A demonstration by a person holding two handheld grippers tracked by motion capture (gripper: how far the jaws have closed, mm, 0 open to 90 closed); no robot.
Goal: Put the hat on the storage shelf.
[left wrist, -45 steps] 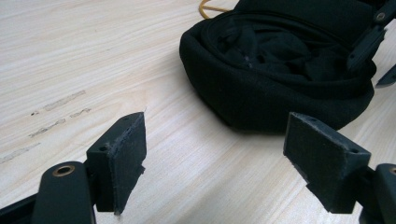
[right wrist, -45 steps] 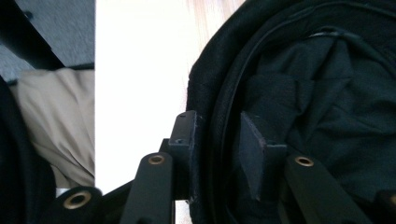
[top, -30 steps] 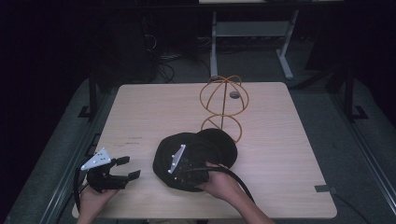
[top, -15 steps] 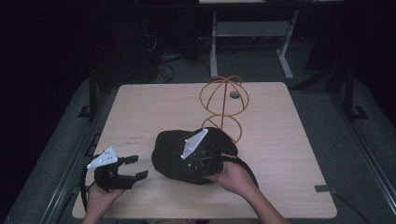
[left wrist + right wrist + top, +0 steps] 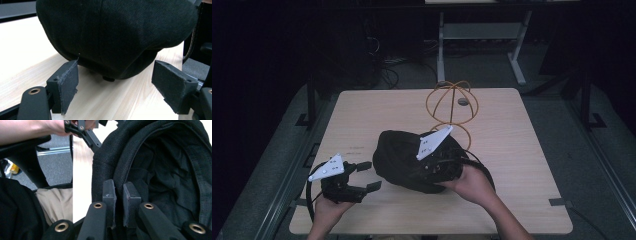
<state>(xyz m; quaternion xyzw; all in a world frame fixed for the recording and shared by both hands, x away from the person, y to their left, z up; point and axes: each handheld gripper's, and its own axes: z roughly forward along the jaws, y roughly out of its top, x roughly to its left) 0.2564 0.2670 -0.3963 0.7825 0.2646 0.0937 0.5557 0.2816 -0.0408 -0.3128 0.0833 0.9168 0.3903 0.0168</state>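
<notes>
1. Broadly, the table (image 5: 522, 165) was the biggest thing I had to work on — pale wood with plenty of bare surface, so there was room to turn the black cap (image 5: 399, 157) without crowding its edge.

2. That cap lay near the table's middle, a little toward my side, just in front of the orange wire stand (image 5: 452, 107). Through the right gripper view I looked into the cap (image 5: 170, 180) as a hollow: dark lining, a sweatband seam, and nothing else that I could make out inside.

3. The wire stand, an open cage of loops, held nothing within it; a small dark disc (image 5: 463, 101) lay on the table behind it.

4. My right gripper (image 5: 119, 195) was clamped on the cap's rim, jaws pinched nearly together with the fabric edge between them. To do this step well I judged the hold should stay on that stiff band rather than on the soft crown — a bite on loose cloth would likely slip when lifting.

5. My left gripper (image 5: 117, 87) stood with jaws spread wide, gripping nothing, close before the cap's (image 5: 115, 37) crown and resting low by the table. I judged it should close on the opposite side only once squared to the fabric, so the cap would not fold.
</notes>
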